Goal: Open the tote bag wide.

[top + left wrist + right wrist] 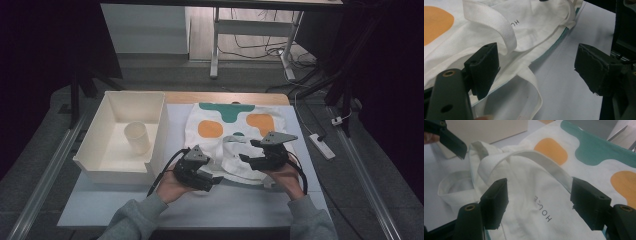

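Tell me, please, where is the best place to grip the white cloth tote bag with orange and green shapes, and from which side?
Probably grip the white cloth tote bag by its white strap, which arches up off the fabric, so a jaw could slide under the loop. Come from the person's side, where the handles lie. The open left gripper is already close.

The person wore grey sleeves (131,220), and each black gripper, left (216,180) and right (244,151), carried a grey three-cornered plate and a black cable.
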### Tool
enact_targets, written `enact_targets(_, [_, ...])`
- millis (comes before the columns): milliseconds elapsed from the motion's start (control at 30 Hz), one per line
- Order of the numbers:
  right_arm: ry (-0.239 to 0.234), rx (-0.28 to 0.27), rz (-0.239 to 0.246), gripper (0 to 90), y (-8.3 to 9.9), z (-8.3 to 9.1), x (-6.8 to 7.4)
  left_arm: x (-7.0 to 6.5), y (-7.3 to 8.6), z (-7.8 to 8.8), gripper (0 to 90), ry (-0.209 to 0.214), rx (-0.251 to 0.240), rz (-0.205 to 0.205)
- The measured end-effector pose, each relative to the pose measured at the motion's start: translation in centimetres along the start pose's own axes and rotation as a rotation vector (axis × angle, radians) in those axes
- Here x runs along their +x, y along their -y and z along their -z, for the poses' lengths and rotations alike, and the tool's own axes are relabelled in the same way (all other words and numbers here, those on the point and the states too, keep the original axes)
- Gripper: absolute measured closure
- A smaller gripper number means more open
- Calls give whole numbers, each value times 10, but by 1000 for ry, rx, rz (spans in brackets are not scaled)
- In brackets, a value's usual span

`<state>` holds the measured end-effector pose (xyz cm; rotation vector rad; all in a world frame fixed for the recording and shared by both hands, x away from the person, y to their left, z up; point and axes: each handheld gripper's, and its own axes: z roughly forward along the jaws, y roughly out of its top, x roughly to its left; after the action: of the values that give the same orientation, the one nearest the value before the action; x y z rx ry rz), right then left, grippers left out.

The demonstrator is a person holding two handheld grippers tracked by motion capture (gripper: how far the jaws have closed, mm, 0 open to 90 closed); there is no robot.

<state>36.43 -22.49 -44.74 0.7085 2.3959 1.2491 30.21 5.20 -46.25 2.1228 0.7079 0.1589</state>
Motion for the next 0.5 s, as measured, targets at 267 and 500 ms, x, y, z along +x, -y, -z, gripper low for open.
enact_targets(267, [-8, 49, 35, 308, 2, -11, 9, 1, 2, 0, 199, -3, 3, -4])
enact_targets(500, [-26, 135, 86, 311, 7, -29, 19, 1, 3, -3, 198, 3, 9, -7])
